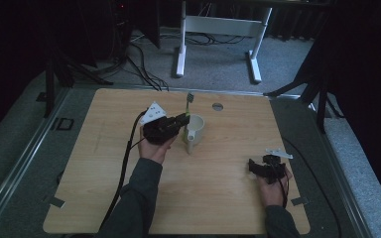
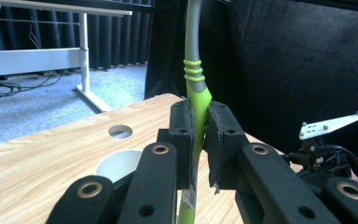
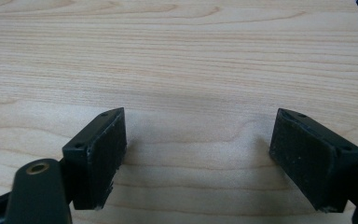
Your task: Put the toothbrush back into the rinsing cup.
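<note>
Wooden table (image 1: 104, 163) carries a white mug (image 1: 194, 130) near its centre, toward the far side. We see the left gripper (image 1: 181, 120) just left of the mug, held in the person's left hand (image 1: 155, 148), with its jaws closed tightly on a toothbrush (image 1: 189, 106). In the left gripper view, the toothbrush (image 2: 196, 98) stands nearly upright between the two jaws, which pinch its lime-green handle; above the grip, the handle turns grey and carries three green rings. In the high view, the brush head rises above the mug's far rim. We cannot tell whether the lower end of the toothbrush sits inside the mug.

A round hole (image 1: 218, 106) in the table lies to the far right of the mug.

The right gripper (image 1: 254, 166) rests near the table's near right area, well apart from the mug. In the right gripper view, its jaws stand wide apart over bare wood and hold nothing.
</note>
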